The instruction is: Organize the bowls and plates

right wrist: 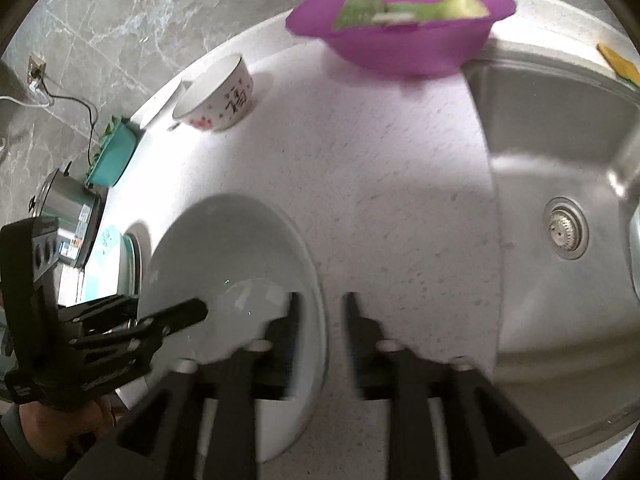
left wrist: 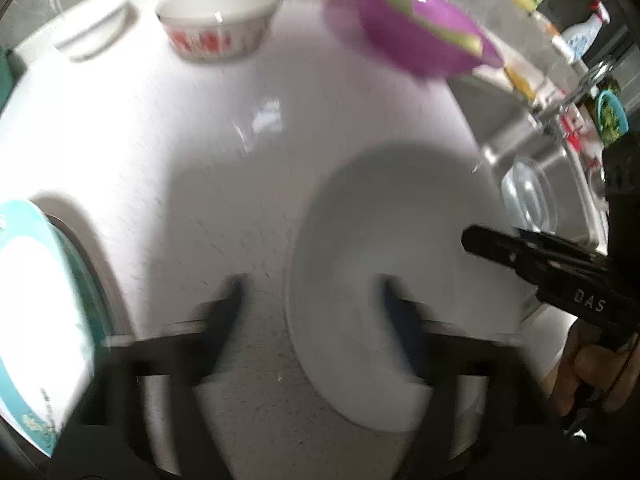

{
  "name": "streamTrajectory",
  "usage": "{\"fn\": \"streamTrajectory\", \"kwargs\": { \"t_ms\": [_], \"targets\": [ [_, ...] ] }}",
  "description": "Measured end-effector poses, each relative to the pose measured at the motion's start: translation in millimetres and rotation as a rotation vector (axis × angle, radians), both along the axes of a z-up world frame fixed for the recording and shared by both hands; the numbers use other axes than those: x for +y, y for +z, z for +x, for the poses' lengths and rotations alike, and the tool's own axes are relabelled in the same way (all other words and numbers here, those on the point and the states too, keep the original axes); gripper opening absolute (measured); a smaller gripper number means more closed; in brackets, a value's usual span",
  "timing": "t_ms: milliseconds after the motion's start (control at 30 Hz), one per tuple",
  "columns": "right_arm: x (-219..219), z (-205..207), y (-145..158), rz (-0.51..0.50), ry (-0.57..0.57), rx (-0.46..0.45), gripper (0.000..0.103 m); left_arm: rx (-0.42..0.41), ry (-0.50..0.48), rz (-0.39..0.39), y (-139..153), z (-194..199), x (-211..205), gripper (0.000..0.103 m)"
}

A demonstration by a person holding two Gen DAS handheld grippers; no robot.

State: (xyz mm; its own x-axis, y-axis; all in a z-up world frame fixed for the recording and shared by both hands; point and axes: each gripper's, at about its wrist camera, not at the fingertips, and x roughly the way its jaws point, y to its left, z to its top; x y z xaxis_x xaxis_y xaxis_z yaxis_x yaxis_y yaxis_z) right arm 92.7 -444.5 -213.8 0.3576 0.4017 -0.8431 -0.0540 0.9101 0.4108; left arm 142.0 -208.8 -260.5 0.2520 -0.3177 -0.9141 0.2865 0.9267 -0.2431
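Observation:
A white plate (left wrist: 360,240) lies on the speckled counter; it also shows in the right wrist view (right wrist: 224,248). My left gripper (left wrist: 312,284) is open, with its right finger over the plate's left rim and its left finger on the counter. My right gripper (right wrist: 320,300) is open, astride the plate's right rim. A white bowl with red markings (left wrist: 218,24) stands at the back, also in the right wrist view (right wrist: 218,96). A teal-rimmed plate (left wrist: 36,312) lies at the left.
A purple bowl with green vegetable pieces (right wrist: 400,20) sits at the back by the steel sink (right wrist: 560,160). A teal container (right wrist: 114,156) and a steel pot (right wrist: 70,216) stand at the left. Bottles and a faucet (left wrist: 588,80) are beyond the sink.

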Motion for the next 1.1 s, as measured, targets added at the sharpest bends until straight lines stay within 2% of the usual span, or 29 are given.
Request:
{"fn": "streamTrajectory", "kwargs": {
  "t_ms": [33, 133, 200, 333, 433, 500, 567, 667, 700, 800, 867, 967, 1100],
  "targets": [
    [-3.9, -0.9, 6.6, 0.002, -0.010, -0.011, 0.059, -0.022, 0.007, -0.015, 14.9, 0.6, 6.0, 0.081],
    [-14.6, 1.4, 36.8, 0.007, -0.027, -0.062, 0.059, -0.036, 0.026, -0.070, 50.1, 10.3, 27.6, 0.081],
    [-16.6, 11.9, 62.9, 0.020, -0.022, -0.108, 0.059, -0.057, 0.047, -0.108, 78.9, 28.7, 53.8, 0.085],
    [0.3, 43.9, 117.2, 0.030, 0.008, -0.207, 0.068, -0.155, 0.092, -0.068, 126.4, 84.1, 117.3, 0.086],
    [36.8, 84.3, 151.4, 0.023, 0.069, -0.247, 0.073, -0.192, 0.125, -0.003, 141.6, 137.3, 166.0, 0.088],
    [72.1, 114.4, 167.7, 0.011, 0.111, -0.265, 0.074, -0.190, 0.152, 0.055, 139.6, 180.8, 198.0, 0.089],
    [113.2, 146.6, 174.5, 0.005, 0.175, -0.277, 0.077, -0.158, 0.147, 0.050, 127.2, 218.4, 220.6, 0.089],
    [183.3, 203.0, 159.1, -0.031, 0.223, -0.224, 0.078, -0.110, 0.168, 0.059, 99.2, 266.3, 248.6, 0.089],
    [205.4, 222.8, 148.2, -0.002, 0.241, -0.186, 0.077, -0.097, 0.180, 0.046, 88.9, 279.7, 256.7, 0.089],
    [259.6, 270.8, 113.9, -0.029, 0.226, -0.122, 0.073, -0.050, 0.178, 0.009, 56.6, 317.2, 270.2, 0.089],
    [278.9, 293.1, 93.7, -0.046, 0.194, -0.084, 0.070, -0.026, 0.157, 0.006, 38.0, 326.3, 267.3, 0.089],
    [299.8, 319.8, 64.9, -0.104, 0.149, -0.020, 0.069, 0.000, 0.126, -0.006, 14.3, 342.0, 264.4, 0.089],
    [312.4, 332.1, 40.6, -0.150, 0.122, 0.036, 0.069, 0.038, 0.113, -0.016, -13.0, 358.0, 265.9, 0.088]
  ]
}}
